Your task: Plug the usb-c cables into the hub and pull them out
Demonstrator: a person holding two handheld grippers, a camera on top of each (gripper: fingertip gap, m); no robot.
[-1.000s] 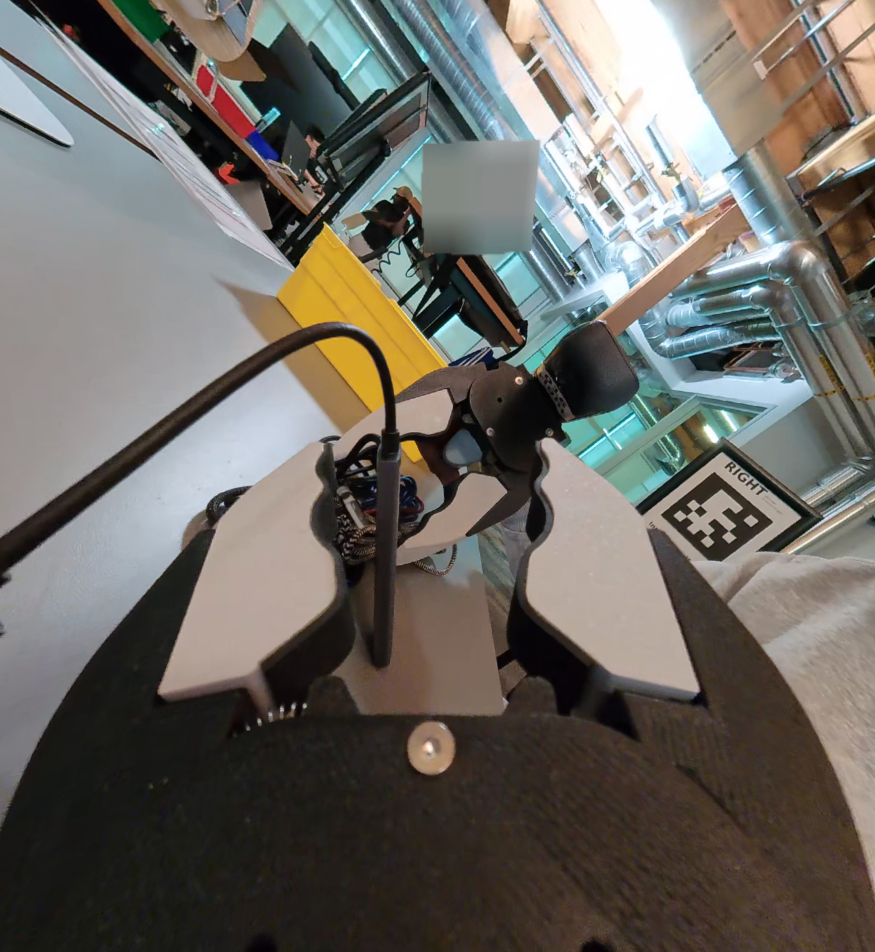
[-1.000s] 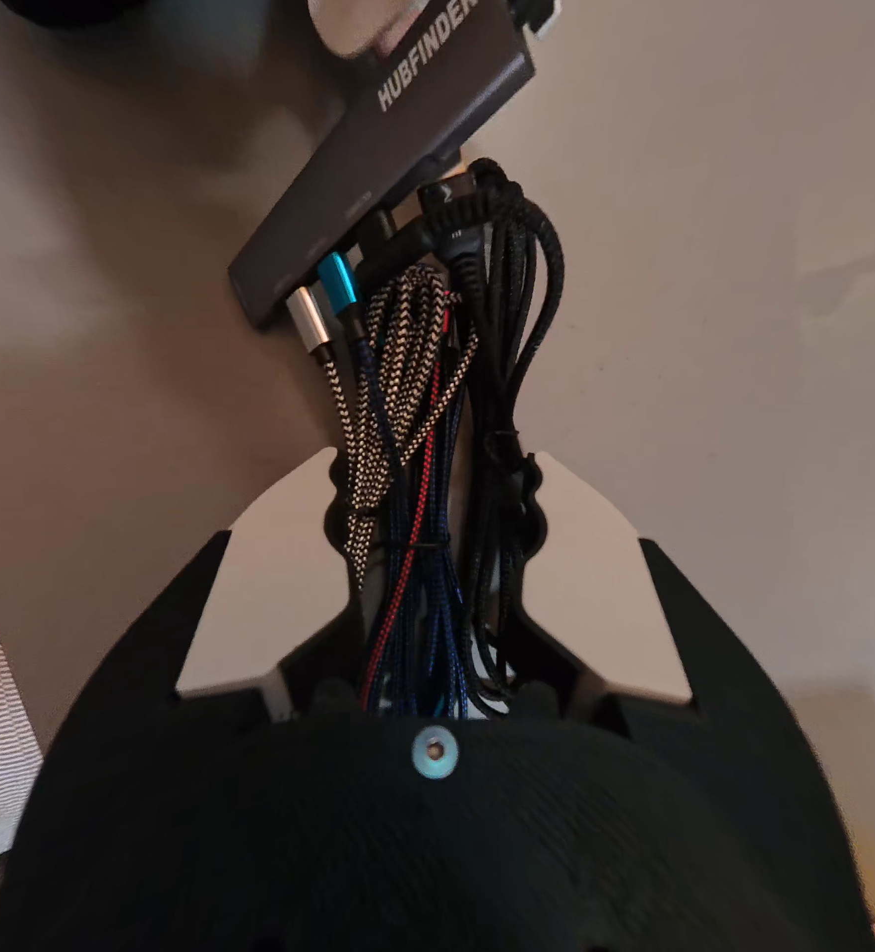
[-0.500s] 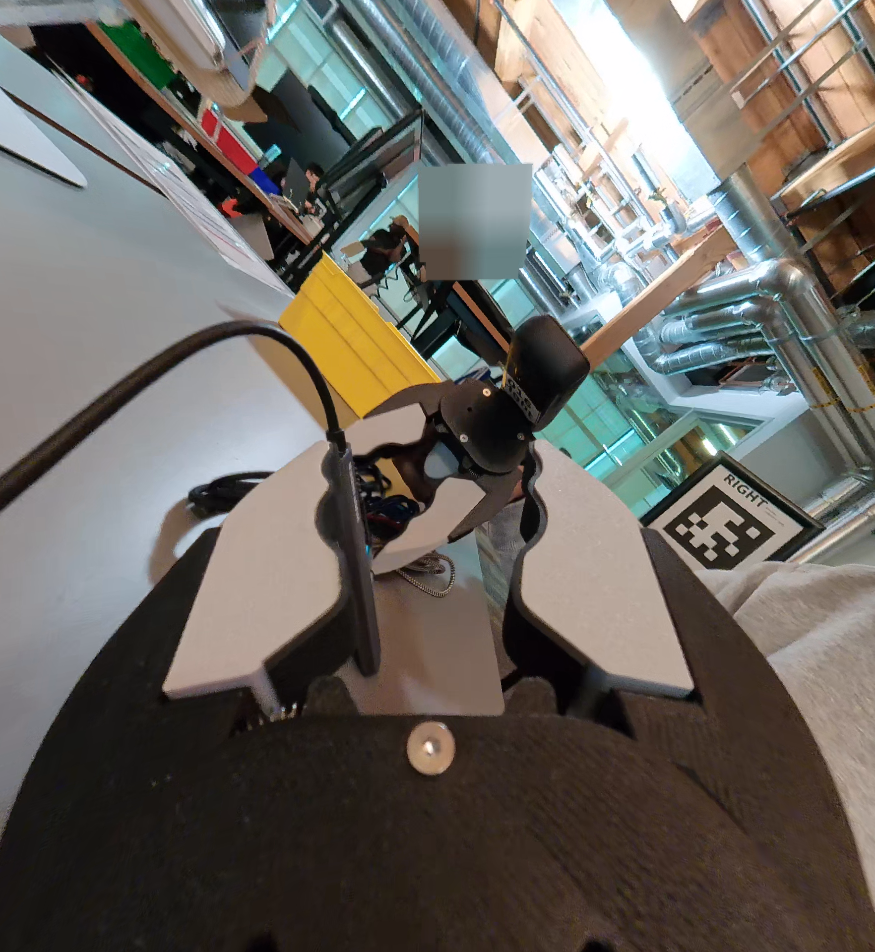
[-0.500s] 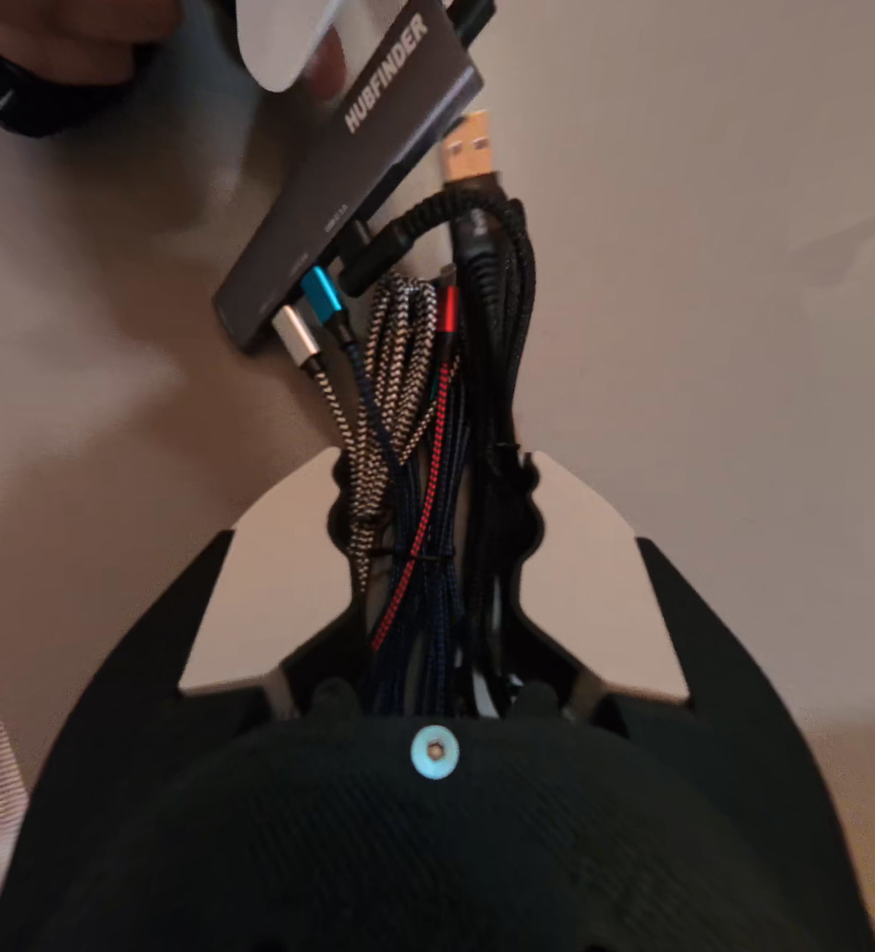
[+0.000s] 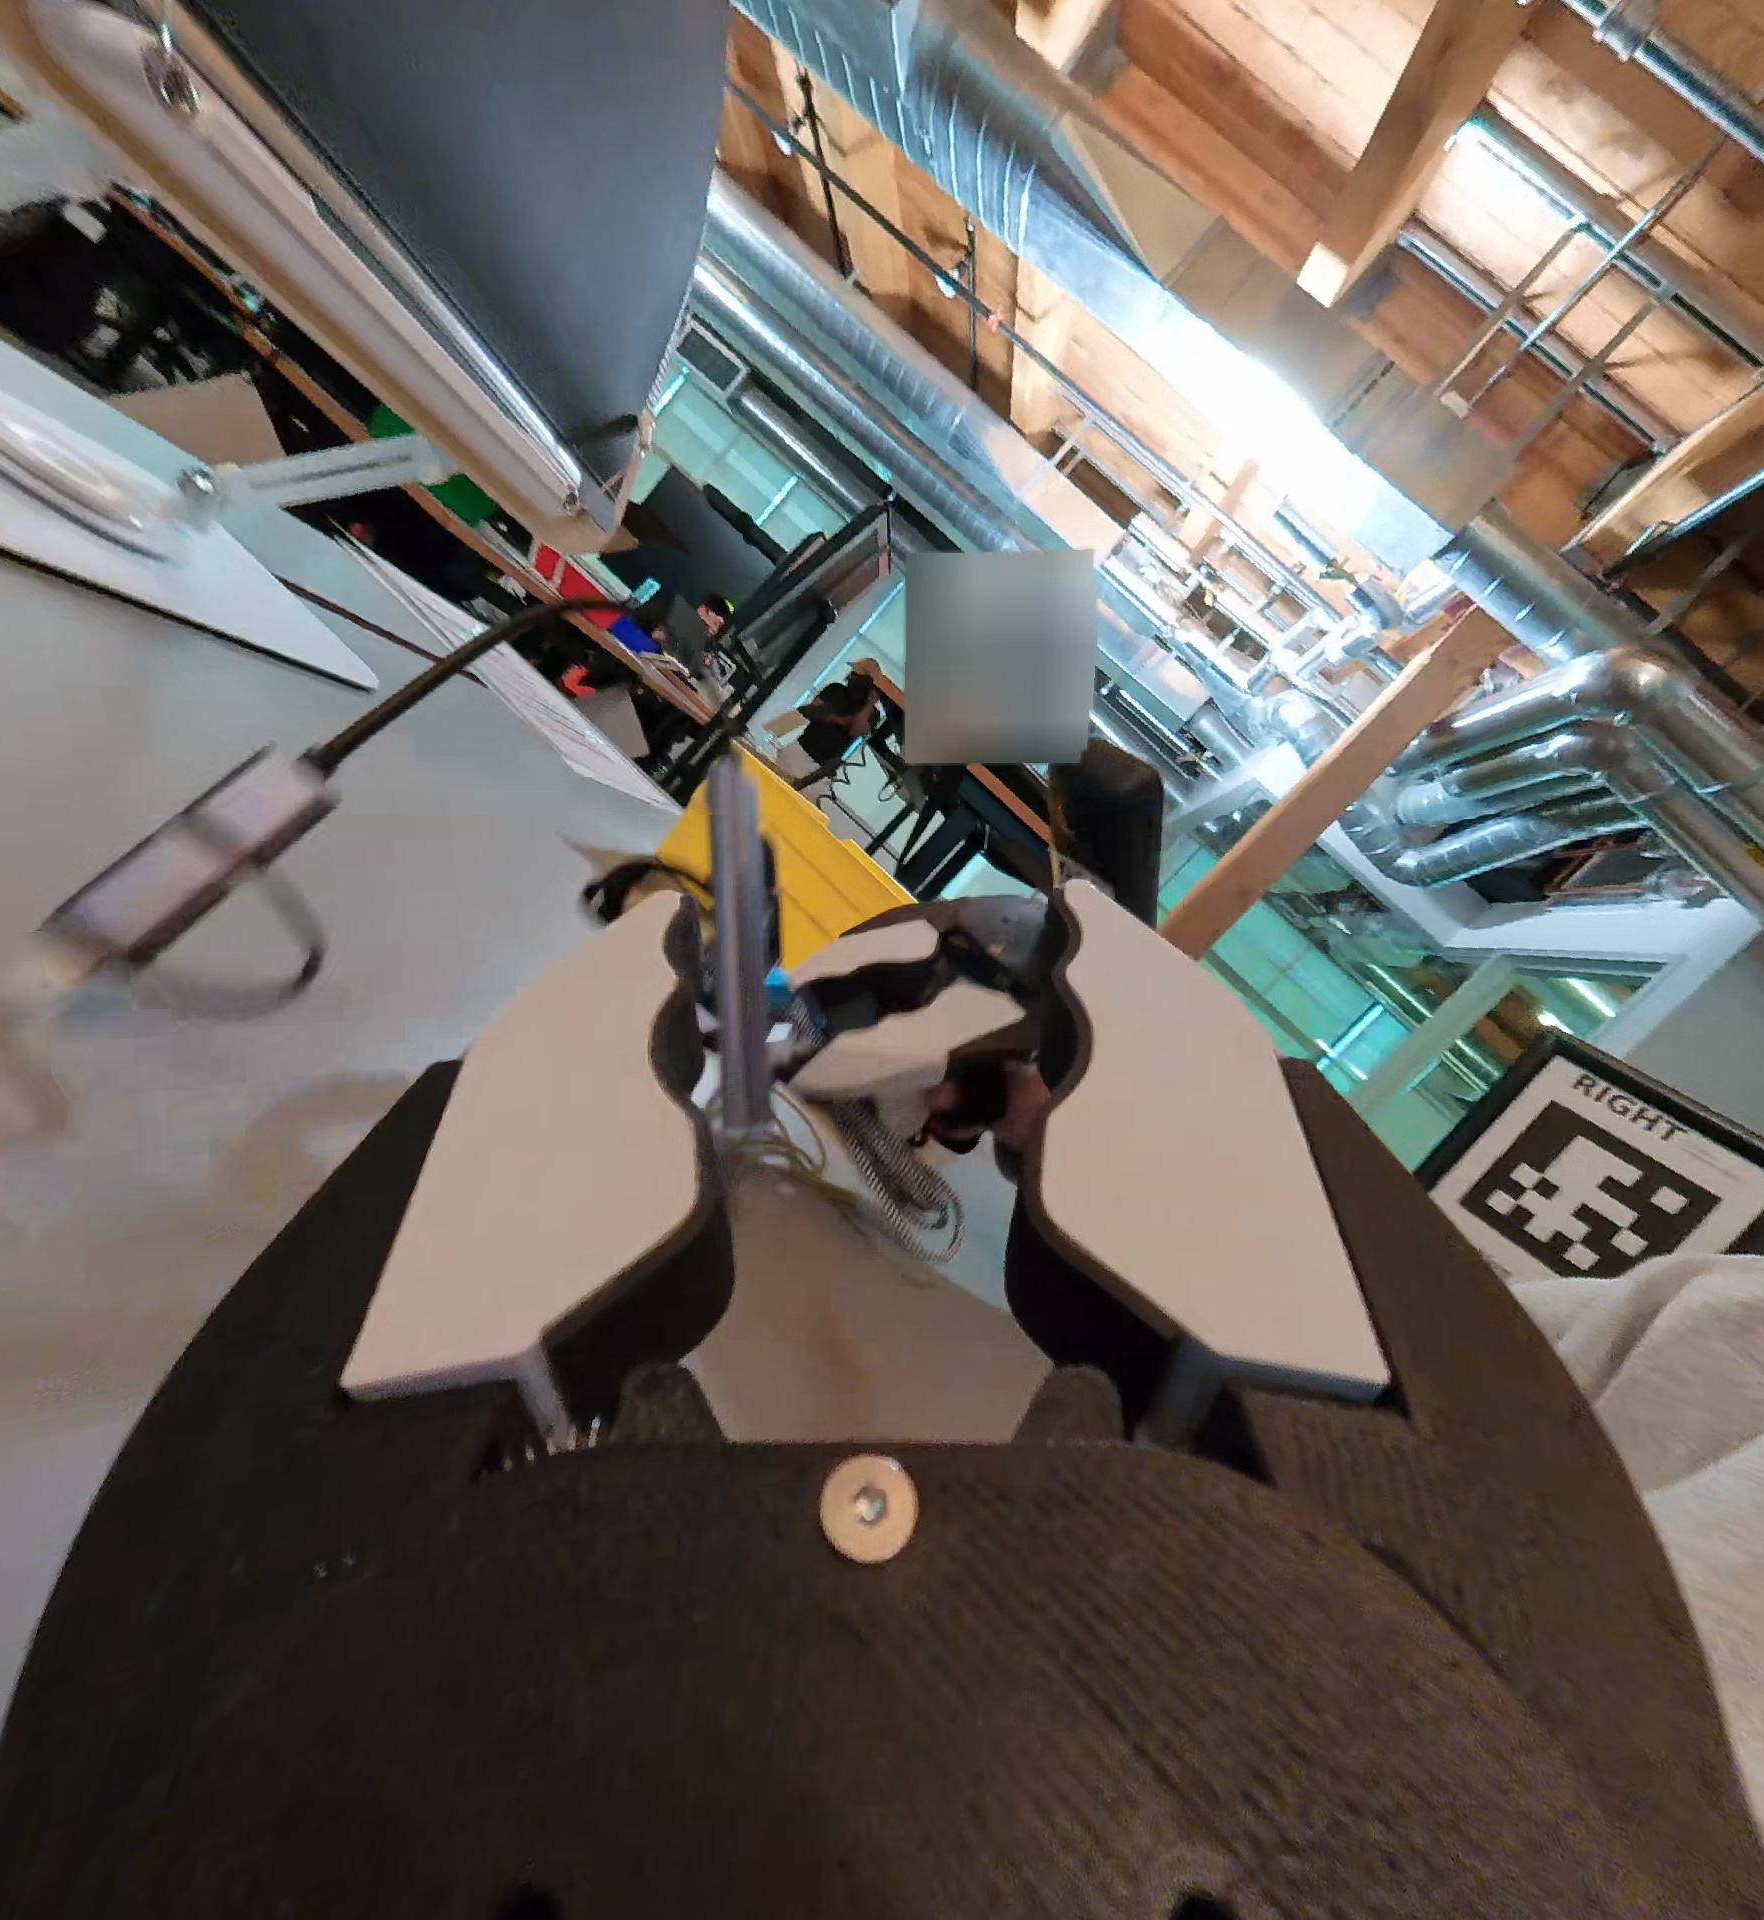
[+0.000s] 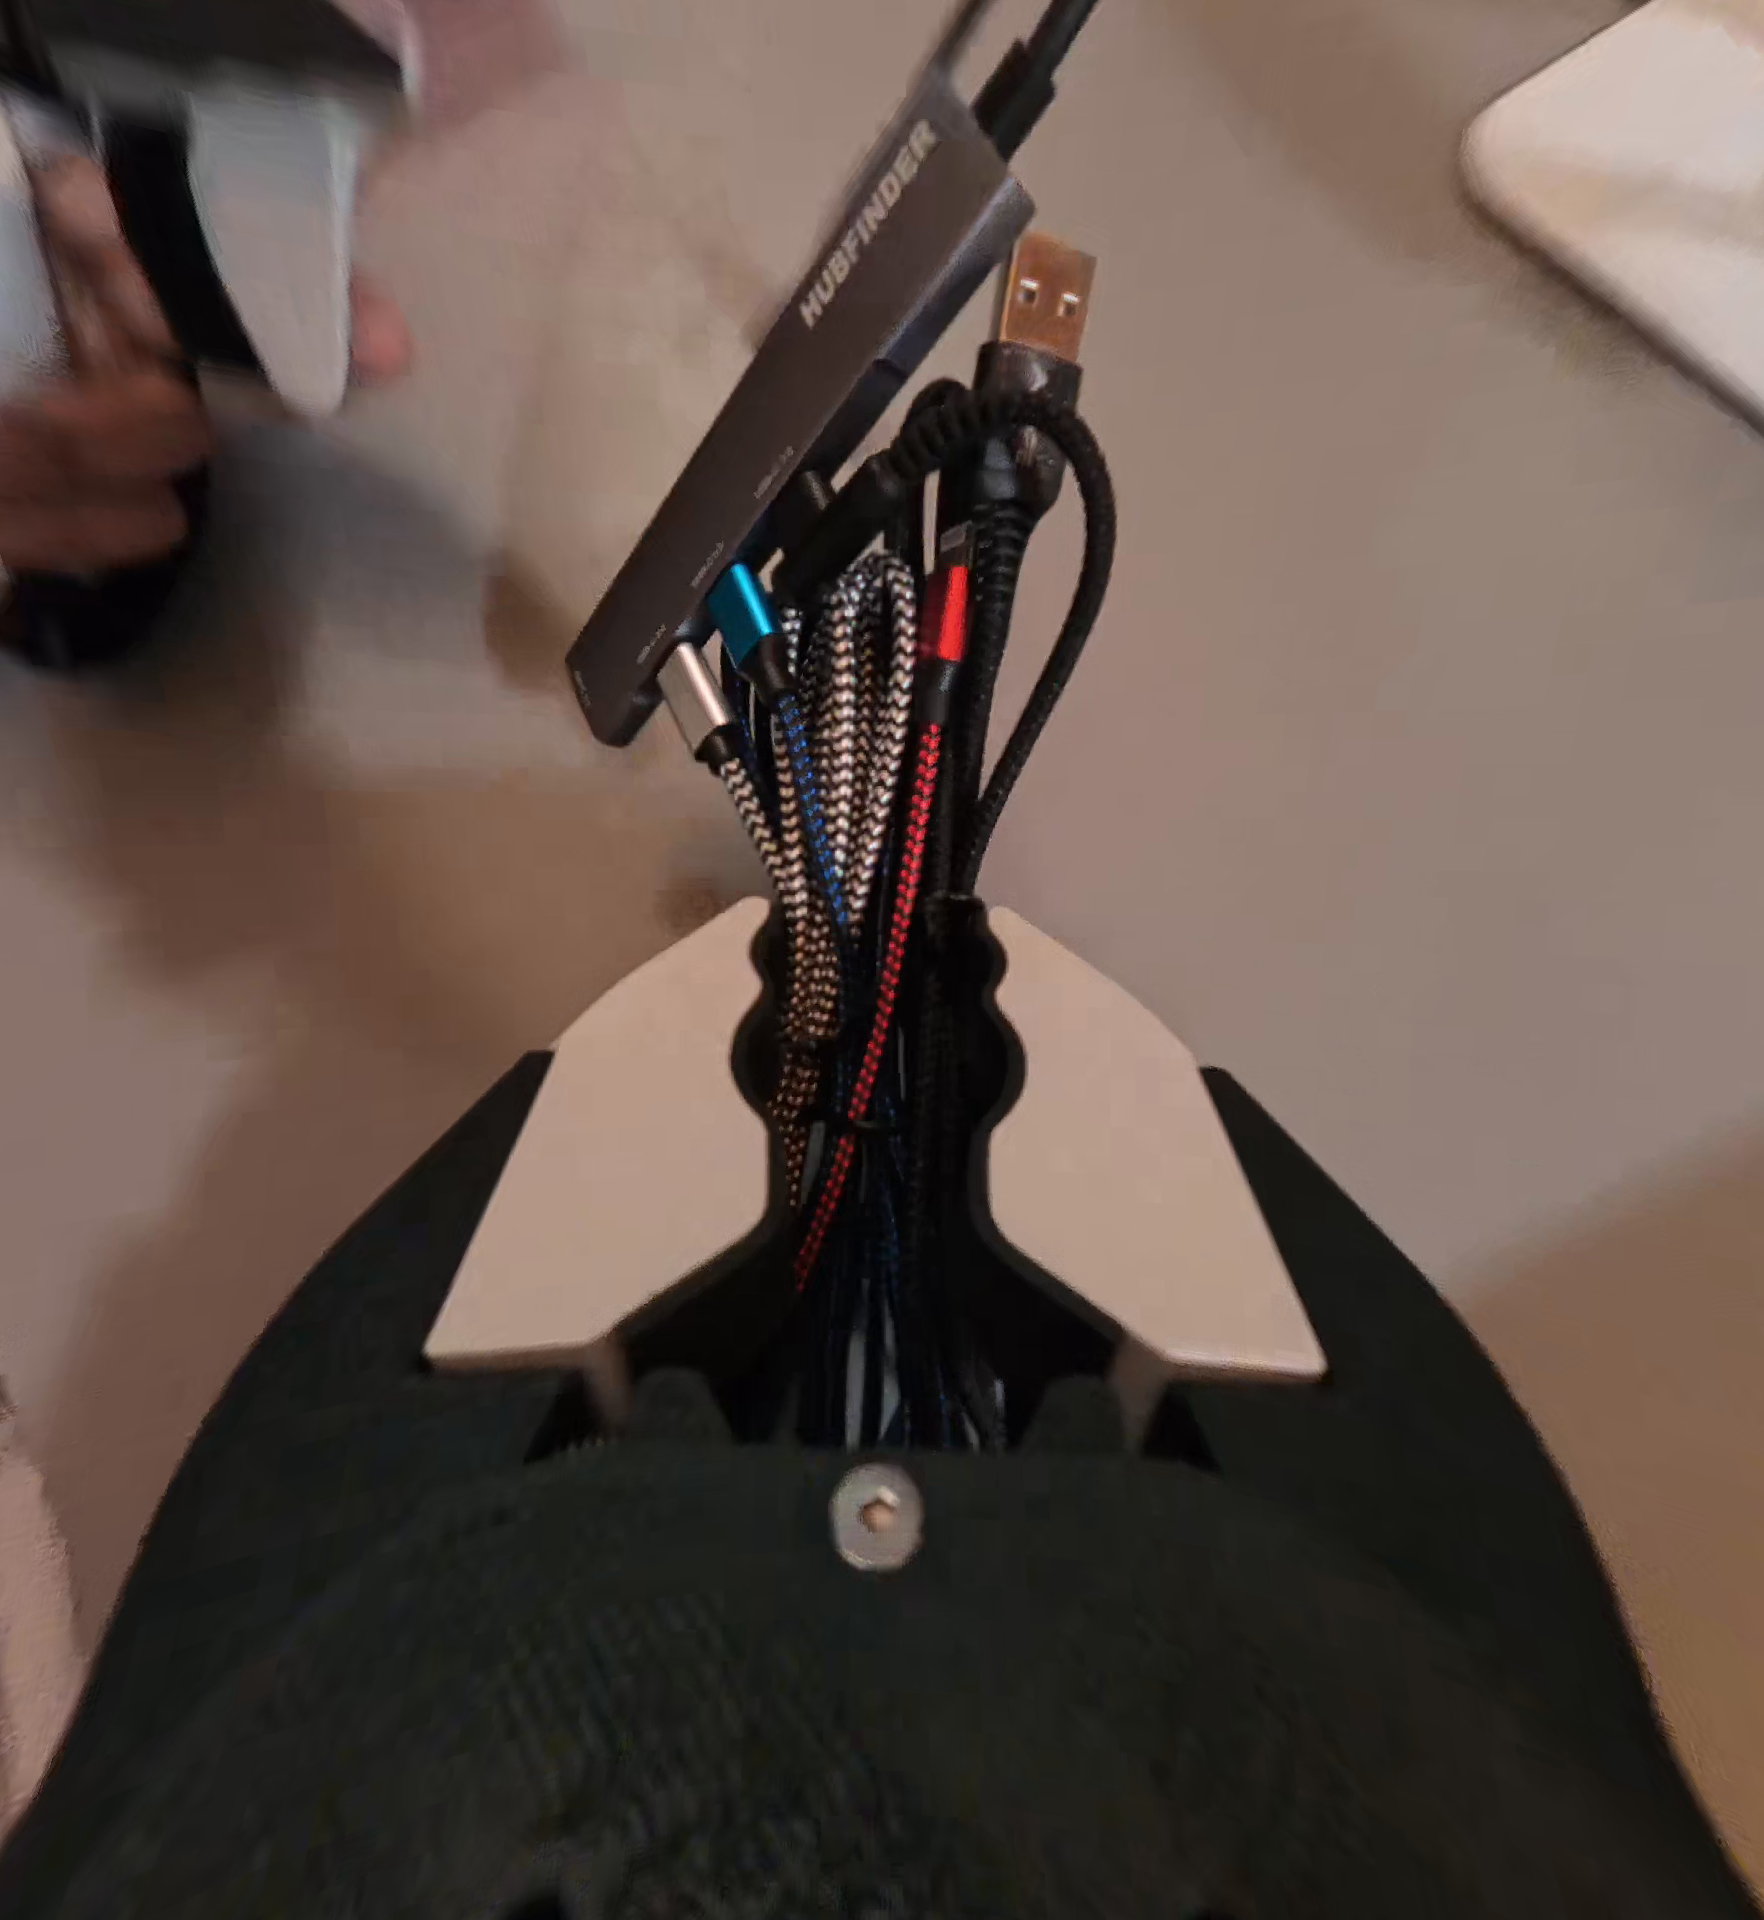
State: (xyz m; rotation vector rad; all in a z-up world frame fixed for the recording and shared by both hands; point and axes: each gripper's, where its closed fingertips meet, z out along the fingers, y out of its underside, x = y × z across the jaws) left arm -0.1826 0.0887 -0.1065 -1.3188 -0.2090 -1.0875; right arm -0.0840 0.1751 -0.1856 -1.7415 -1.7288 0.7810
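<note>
1. Right wrist view: the right claw (image 6: 876, 956) is clamped narrow on a bundle of braided cables (image 6: 883, 831), which fills the gap between its fingers.
2. The hub (image 6: 805, 416), a slim dark grey bar, tilts upward just beyond that claw, above the tabletop (image 6: 1377, 727).
3. A silver plug (image 6: 696, 707) and a blue plug (image 6: 743, 613) sit in the hub's side ports; a black plug next to them also looks seated.
4. A red plug (image 6: 945, 613) and a gold USB-A plug (image 6: 1044, 301) hang free beside the hub, touching the bundle.
5. A thick black lead (image 6: 1034, 62) leaves the hub's far end.
6. The left claw (image 6: 265, 239) shows blurred at upper left, apart from the hub.
7. Left wrist view: the left claw (image 5: 862, 997) stands wide and holds nothing; the hub (image 5: 738, 956) is seen edge-on by its left finger.
8. A grey plug end (image 5: 203, 862) hangs blurred at left.
9. A yellow bin (image 5: 805, 883) lies behind; its contents are hidden.
</note>
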